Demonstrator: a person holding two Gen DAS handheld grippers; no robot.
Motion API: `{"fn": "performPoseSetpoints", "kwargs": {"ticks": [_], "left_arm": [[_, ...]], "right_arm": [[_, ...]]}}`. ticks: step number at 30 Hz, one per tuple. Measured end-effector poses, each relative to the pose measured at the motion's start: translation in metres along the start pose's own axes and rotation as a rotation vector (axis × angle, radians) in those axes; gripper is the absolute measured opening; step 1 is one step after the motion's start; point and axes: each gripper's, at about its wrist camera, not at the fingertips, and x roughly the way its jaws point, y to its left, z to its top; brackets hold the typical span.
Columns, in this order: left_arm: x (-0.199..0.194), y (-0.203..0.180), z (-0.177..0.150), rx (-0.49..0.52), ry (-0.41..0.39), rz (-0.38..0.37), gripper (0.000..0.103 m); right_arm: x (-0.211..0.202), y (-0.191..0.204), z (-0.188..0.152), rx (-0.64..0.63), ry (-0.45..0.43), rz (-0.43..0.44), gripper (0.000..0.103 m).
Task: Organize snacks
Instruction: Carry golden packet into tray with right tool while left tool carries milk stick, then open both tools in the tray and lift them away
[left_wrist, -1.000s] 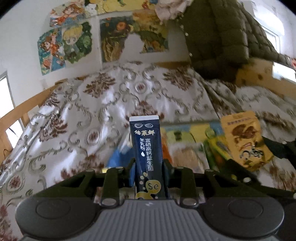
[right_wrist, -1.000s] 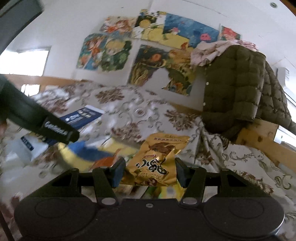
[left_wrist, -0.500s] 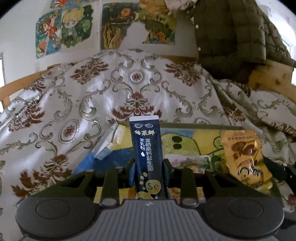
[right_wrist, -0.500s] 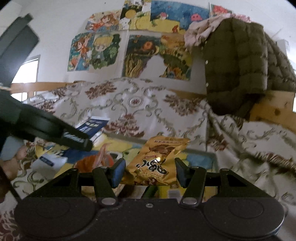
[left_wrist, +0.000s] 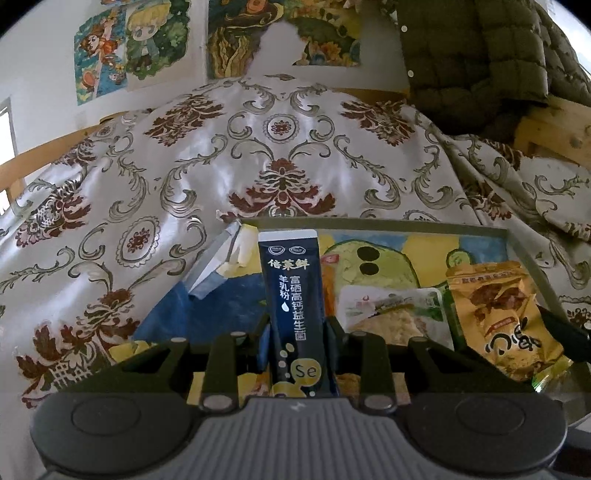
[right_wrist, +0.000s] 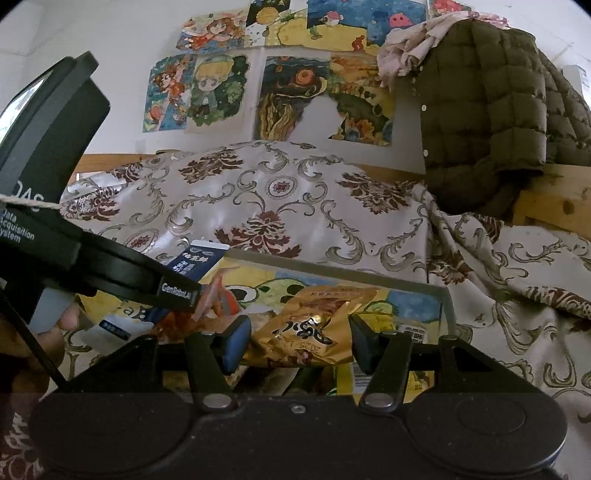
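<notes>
A navy stick sachet (left_wrist: 293, 295) with white lettering stands upright between the fingers of my left gripper (left_wrist: 295, 332), which is shut on it, low over the near left part of a grey-rimmed tray (left_wrist: 369, 221) with a cartoon frog print. My right gripper (right_wrist: 299, 343) is shut on a gold snack bag (right_wrist: 310, 321), held just above the tray (right_wrist: 332, 264). The left wrist view shows that gold bag (left_wrist: 495, 325) at the tray's right side. In the right wrist view the left gripper's body (right_wrist: 74, 258) and the navy sachet (right_wrist: 199, 262) sit at the left.
The tray holds a white and green packet (left_wrist: 391, 314) and an orange-red packet (right_wrist: 221, 295). It rests on a floral quilt (left_wrist: 258, 147). A white packet (right_wrist: 114, 325) lies left of the tray. An olive puffer jacket (right_wrist: 487, 110) hangs over a wooden bed frame (right_wrist: 554, 203).
Both grippers have come down and closer to the tray, which now fills more of each view. Each still holds its packet, and the last half second shows little movement.
</notes>
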Motion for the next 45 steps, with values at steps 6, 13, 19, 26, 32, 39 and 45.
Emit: {"fn": "performPoseSetpoints", "kwargs": {"ticks": [6, 13, 19, 26, 32, 39, 45], "left_arm": [[0.001, -0.002, 0.0, 0.009, 0.003, 0.008, 0.034], [0.001, 0.0, 0.0, -0.014, 0.022, 0.009, 0.037], [-0.004, 0.004, 0.001, -0.027, 0.055, 0.01, 0.044], [-0.024, 0.006, 0.004, -0.04, 0.032, -0.002, 0.06], [-0.053, 0.017, 0.011, -0.112, -0.027, 0.017, 0.076], [-0.102, 0.032, 0.015, -0.138, -0.104, 0.038, 0.097], [-0.15, 0.045, 0.002, -0.168, -0.147, 0.089, 0.103]], "right_arm": [[0.003, 0.0, -0.001, 0.004, 0.02, 0.002, 0.059], [0.004, 0.002, -0.002, -0.006, 0.046, -0.011, 0.064], [-0.001, 0.0, 0.0, -0.007, 0.058, -0.021, 0.074], [-0.016, -0.003, 0.01, 0.001, 0.045, -0.054, 0.086], [-0.038, -0.008, 0.024, 0.012, 0.0, -0.122, 0.1], [-0.076, -0.021, 0.047, 0.048, -0.061, -0.187, 0.102], [-0.114, -0.029, 0.058, 0.139, -0.074, -0.263, 0.102]]}}
